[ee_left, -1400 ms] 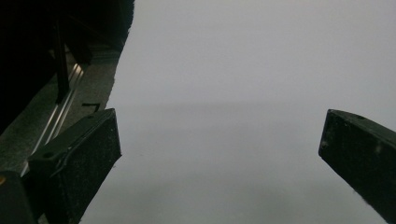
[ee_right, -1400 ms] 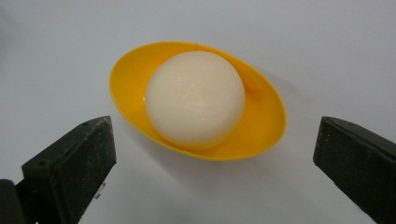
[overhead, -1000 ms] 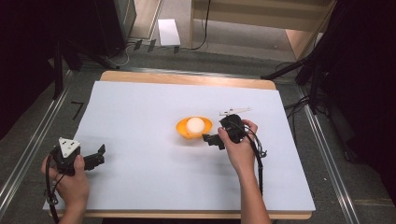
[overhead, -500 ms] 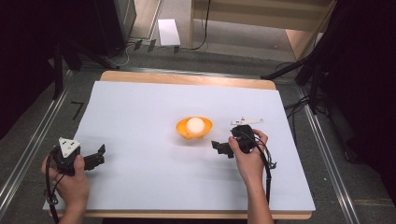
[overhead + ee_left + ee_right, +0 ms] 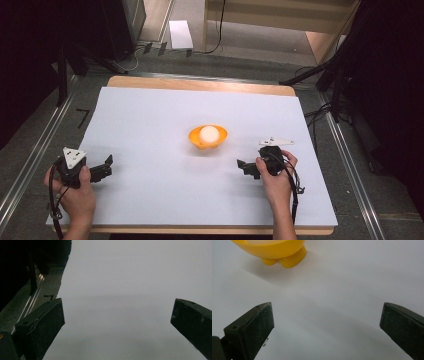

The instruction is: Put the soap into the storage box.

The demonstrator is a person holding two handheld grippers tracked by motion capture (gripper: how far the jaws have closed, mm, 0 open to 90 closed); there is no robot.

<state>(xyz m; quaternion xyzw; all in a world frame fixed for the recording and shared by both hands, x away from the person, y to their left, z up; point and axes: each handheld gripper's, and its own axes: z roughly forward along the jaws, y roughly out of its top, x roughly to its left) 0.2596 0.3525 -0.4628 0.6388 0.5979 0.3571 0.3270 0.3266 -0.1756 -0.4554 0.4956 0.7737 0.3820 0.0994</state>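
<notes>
Since a second ago, my right gripper (image 5: 248, 169) has pulled back from the orange bowl (image 5: 208, 137) toward the near right of the table, while my left gripper (image 5: 102, 170) has kept its place at the near left.

Item 1, right gripper: jaws spread wide, nothing between them. In the right gripper view the black fingers (image 5: 249, 331) frame bare white surface, with the bowl's underside and small feet (image 5: 277, 251) at the top left, ahead and apart from the jaws.

Item 2, left gripper: jaws likewise wide apart and empty; its fingers (image 5: 41, 325) look out over plain white tabletop and the table's left edge.

Item 3, orange bowl: stands upright near the middle of the white table (image 5: 150, 115), nearer my right gripper than my left, touching neither.

Item 4, white ball (image 5: 209, 133): sits inside the bowl, its top showing above the rim.

Item 5, step in hand: as I judge it, the ball is already lodged in the bowl and my right hand is clear of it, so the work looks at or near its end. If more is wanted, the next move calls for a straight reach forward and left with the right gripper, jaws held wide, closing gently on ball or rim without tipping the bowl.

Item 6, writing: no brand, label or lettering readable on bowl, ball, table or grippers.
</notes>
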